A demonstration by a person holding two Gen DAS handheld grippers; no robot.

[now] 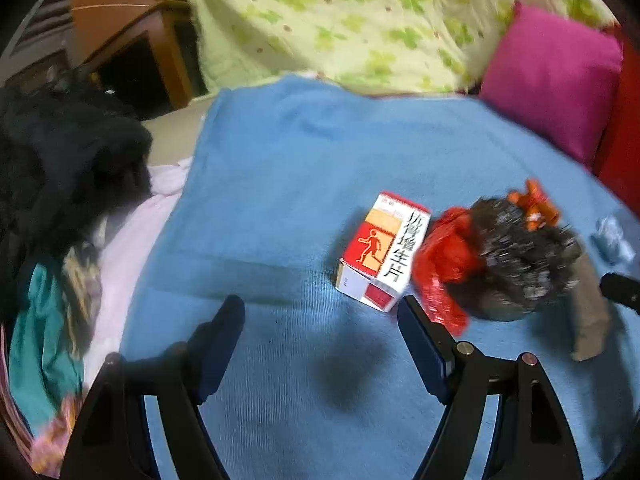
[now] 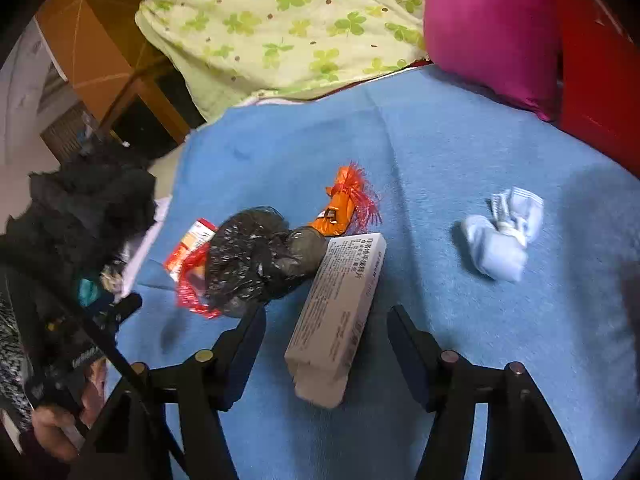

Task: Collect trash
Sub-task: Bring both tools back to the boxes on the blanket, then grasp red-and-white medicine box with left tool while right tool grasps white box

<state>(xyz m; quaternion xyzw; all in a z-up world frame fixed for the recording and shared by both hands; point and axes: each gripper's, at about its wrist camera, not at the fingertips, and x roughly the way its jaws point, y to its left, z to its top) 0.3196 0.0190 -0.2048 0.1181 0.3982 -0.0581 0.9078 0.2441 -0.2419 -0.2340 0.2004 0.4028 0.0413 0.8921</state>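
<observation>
Spread over the bed, the blue blanket [image 2: 460, 152] carries the trash, and the right gripper [image 2: 326, 322], part-open and holding nothing, should straddle the long grey box [image 2: 340, 312] squarely before squeezing; the left gripper [image 1: 322, 314] hangs wide and empty.

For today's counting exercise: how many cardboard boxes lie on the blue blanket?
2. A red and white box lies left of the black bag; a long grey box lies right of it. Others may be hidden.
</observation>
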